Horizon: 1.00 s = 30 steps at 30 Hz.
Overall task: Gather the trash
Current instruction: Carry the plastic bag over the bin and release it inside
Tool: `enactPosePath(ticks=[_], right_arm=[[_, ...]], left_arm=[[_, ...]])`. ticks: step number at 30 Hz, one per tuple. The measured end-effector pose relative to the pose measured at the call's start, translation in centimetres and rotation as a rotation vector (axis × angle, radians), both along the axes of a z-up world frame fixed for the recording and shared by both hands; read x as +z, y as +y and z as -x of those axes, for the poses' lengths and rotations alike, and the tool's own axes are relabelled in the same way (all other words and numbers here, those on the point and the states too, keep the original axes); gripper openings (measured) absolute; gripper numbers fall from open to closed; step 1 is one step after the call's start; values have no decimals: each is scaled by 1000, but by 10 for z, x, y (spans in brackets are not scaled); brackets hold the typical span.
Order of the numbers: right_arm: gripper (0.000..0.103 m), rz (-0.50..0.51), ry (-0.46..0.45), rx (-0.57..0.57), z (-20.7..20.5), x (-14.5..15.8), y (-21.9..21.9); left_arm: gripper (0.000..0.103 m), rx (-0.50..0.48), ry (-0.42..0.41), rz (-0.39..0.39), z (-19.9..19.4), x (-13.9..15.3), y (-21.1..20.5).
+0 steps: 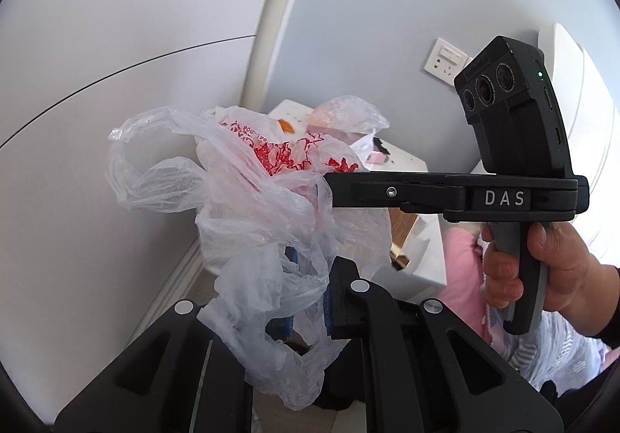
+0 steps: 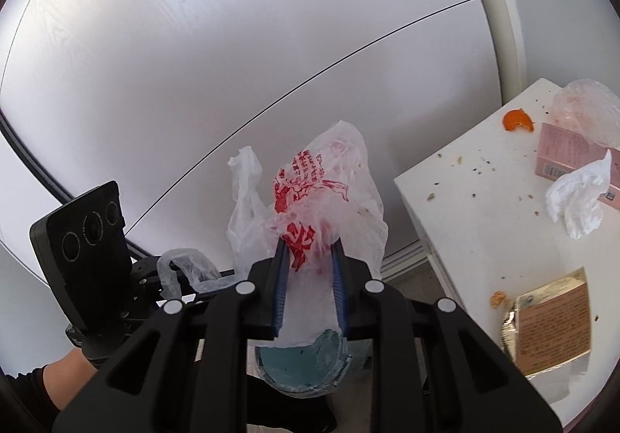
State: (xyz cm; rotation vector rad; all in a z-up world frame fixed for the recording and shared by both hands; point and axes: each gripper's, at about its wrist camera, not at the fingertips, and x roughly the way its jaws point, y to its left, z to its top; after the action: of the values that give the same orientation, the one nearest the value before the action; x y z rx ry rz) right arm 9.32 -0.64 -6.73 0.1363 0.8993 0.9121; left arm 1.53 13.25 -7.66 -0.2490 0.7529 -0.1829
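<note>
Plastic bag (image 2: 310,200) — held aloft by both grippers
Left gripper (image 1: 306,301) and right gripper (image 2: 310,270) each pinch its film (red print showing) beside the table (image 2: 484,239).

white table (image 2: 484,224) | orange peel (image 2: 517,121), pink box (image 2: 565,150), tissue (image 2: 577,196) (crumbs too)

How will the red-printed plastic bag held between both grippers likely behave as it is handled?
The plastic bag probably stays floppy: it crumples and drapes around the right gripper and left gripper. It looks thin and light, its handle loops sagging. Its glossy film may slip from narrow pinches.
</note>
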Motion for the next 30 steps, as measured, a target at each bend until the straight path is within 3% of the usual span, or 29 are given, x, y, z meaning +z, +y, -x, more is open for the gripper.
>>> enactPosePath(ticks=[6,15,30], right_arm=[[21,29,31,96,24,-20,53],[21,118,117,223,61,-82,120],[21,253,254,311,76,-177,168]], left_arm=[[10,97,15,3,58,-8,28],[10,231,113,30,127,-57,63],[10,320,286,106,167,-135,86]])
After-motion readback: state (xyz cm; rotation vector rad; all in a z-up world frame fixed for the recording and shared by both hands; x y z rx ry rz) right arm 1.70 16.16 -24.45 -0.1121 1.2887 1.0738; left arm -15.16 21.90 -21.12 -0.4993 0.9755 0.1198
